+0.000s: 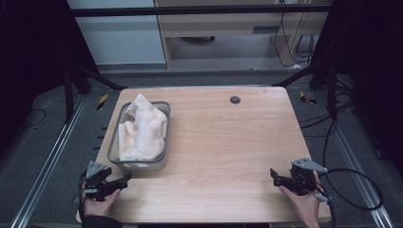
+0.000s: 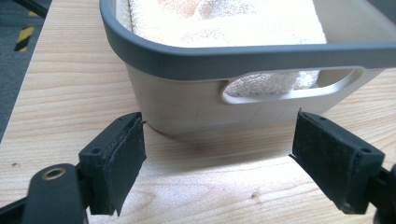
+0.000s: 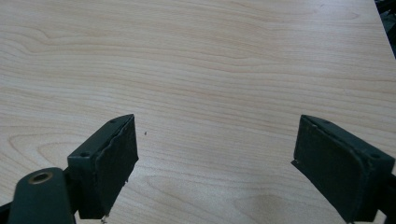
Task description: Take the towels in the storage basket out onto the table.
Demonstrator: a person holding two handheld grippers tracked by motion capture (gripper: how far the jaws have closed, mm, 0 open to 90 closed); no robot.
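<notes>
Grey bin [image 1: 163,135] sits on the left half of the wooden table [image 1: 228,142], long side running away from us, a cream towel [image 1: 142,128] bunched inside and heaped above the rim at the far end. Through the handle slot in the near end wall [image 2: 285,86] we see the towel pressed against it, so the cloth fills the bin right down to the near end.

Left gripper [image 1: 124,181] lies low on the table at the bin's near left corner, pointing at that end wall. Jaws spread wide, nothing between the pads; the bin's lower wall stands just ahead of them, apart, not touched. We judge the hand is parked close to the bin because that is where the work is: either the rim or the towel is in short reach from here.

Right gripper [image 1: 274,175] rests well apart, near the table's right front edge, aimed across bare wood. Jaws likewise spread wide, holding nothing. Likely waiting its turn.
</notes>
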